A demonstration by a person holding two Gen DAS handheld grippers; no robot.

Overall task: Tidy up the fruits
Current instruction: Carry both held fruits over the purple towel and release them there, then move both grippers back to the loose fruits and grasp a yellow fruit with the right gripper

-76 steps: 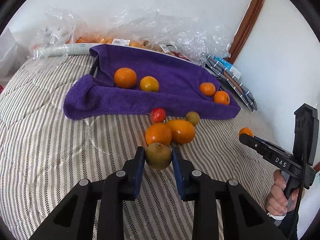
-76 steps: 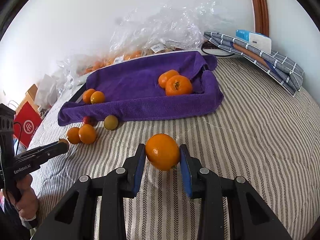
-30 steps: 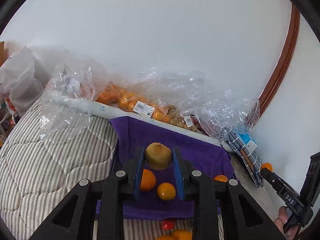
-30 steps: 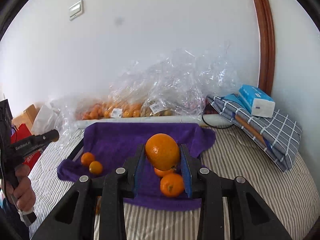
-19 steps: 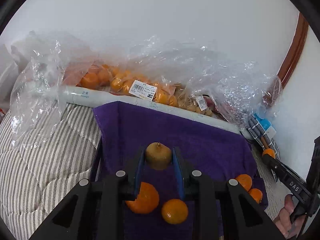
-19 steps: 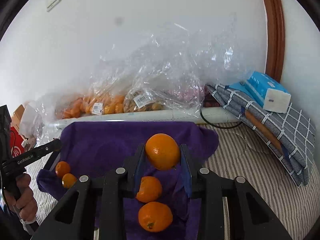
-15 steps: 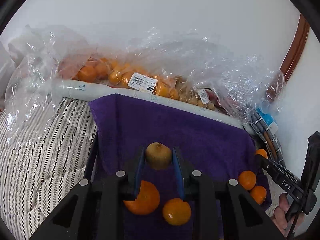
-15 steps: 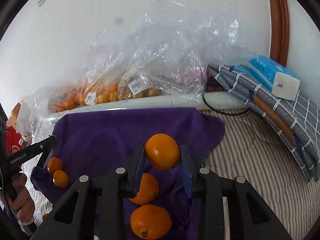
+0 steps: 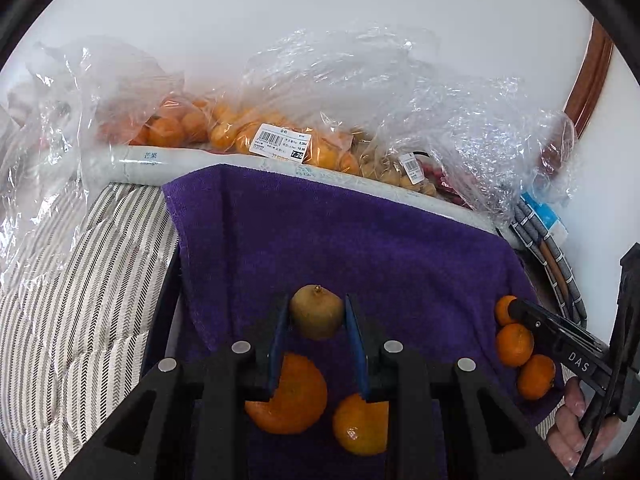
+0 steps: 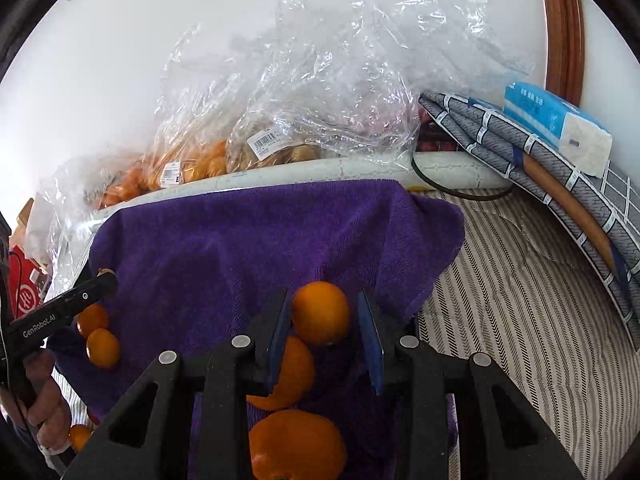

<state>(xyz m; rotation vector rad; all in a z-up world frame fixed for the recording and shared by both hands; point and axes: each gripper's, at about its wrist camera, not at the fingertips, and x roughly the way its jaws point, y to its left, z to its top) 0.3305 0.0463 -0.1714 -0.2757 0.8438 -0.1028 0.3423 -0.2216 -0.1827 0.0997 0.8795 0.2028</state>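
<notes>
While both grippers hang over the purple towel (image 9: 400, 256), the left gripper (image 9: 316, 320) clamps a brown fruit (image 9: 317, 312) and the right gripper (image 10: 323, 320) clamps an orange (image 10: 321, 312), above oranges lying on the cloth.

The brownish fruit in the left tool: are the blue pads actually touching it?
Touching. The left wrist view shows both blue pads of the left gripper pressed against the brown fruit, no gap.

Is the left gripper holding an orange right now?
No, the left gripper is shut on a brownish-green fruit with a small stem, held over the purple towel.
</notes>
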